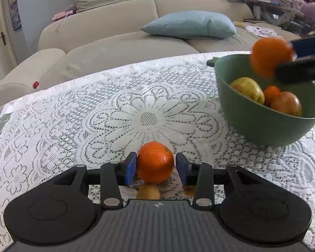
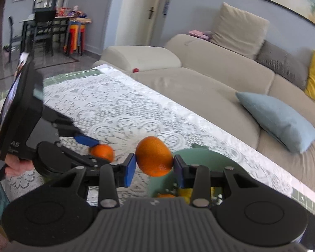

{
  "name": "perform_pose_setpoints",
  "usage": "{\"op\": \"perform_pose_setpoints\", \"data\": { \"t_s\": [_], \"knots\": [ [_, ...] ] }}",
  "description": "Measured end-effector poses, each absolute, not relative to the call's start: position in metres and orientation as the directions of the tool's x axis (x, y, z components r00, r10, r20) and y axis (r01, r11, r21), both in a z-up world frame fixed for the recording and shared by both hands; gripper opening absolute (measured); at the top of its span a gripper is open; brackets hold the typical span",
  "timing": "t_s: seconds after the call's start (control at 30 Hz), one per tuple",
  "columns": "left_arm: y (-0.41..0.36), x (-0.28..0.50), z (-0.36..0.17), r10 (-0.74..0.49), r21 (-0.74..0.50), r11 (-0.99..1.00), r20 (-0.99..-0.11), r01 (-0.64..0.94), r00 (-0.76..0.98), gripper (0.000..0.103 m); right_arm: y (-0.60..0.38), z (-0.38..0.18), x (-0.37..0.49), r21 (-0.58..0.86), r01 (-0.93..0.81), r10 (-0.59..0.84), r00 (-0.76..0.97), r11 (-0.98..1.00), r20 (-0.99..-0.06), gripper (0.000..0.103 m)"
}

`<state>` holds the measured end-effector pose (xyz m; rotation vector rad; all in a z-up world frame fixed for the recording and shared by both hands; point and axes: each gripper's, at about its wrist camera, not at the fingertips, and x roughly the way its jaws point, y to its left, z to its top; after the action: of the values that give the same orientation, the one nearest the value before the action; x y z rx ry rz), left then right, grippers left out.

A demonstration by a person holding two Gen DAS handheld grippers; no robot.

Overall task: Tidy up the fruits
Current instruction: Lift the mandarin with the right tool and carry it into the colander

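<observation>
An orange [image 1: 155, 163] rests on the lace tablecloth between the blue pads of my left gripper [image 1: 156, 168]. The jaws stand open, with a small gap showing on the orange's right side. The right wrist view shows that same orange [image 2: 103, 152] and my left gripper [image 2: 95, 150] at the left. My right gripper [image 2: 154, 163] is shut on a second orange [image 2: 154, 156], held in the air over the green bowl [image 2: 210, 157]. From the left wrist view that held orange [image 1: 271, 56] hangs above the bowl [image 1: 262, 126], which holds a yellow apple [image 1: 247, 90], a small orange [image 1: 272, 95] and a reddish apple [image 1: 286, 103].
The table's far edge runs along a beige sofa [image 1: 115, 48] with a blue cushion [image 1: 189, 25]. A small red ball [image 1: 35, 83] lies on the sofa arm. A hand [image 2: 16, 166] holds the left gripper. A person [image 1: 313, 6] sits far back right.
</observation>
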<state>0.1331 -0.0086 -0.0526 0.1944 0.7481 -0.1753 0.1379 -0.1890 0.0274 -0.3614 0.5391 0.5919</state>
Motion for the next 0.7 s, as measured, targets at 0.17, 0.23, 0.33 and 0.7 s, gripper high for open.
{"op": "perform_pose_setpoints", "data": {
  "t_s": [0.17, 0.23, 0.33, 0.7],
  "knots": [
    [-0.013, 0.134, -0.058, -0.056, 0.161, 0.96, -0.694, 0.231, 0.717, 0.046, -0.217, 0.031, 0.149, -0.129, -0.543, 0.373, 0.713, 0.83, -0.594, 0.036],
    [-0.015, 0.133, -0.058, -0.047, 0.172, 0.959, -0.689, 0.226, 0.723, 0.045, -0.226, 0.03, 0.156, -0.113, -0.519, 0.353, 0.709, 0.847, -0.61, 0.036],
    [-0.014, 0.133, -0.058, -0.043, 0.166, 0.963, -0.685, 0.213, 0.727, 0.044, -0.24, 0.026, 0.164, -0.08, -0.499, 0.341, 0.691, 0.863, -0.637, 0.036],
    [-0.023, 0.128, -0.026, -0.077, 0.101, 0.978, -0.634, 0.181, 0.769, 0.044, -0.272, 0.007, 0.197, -0.055, -0.441, 0.28, 0.656, 0.896, -0.701, 0.036]
  ]
}}
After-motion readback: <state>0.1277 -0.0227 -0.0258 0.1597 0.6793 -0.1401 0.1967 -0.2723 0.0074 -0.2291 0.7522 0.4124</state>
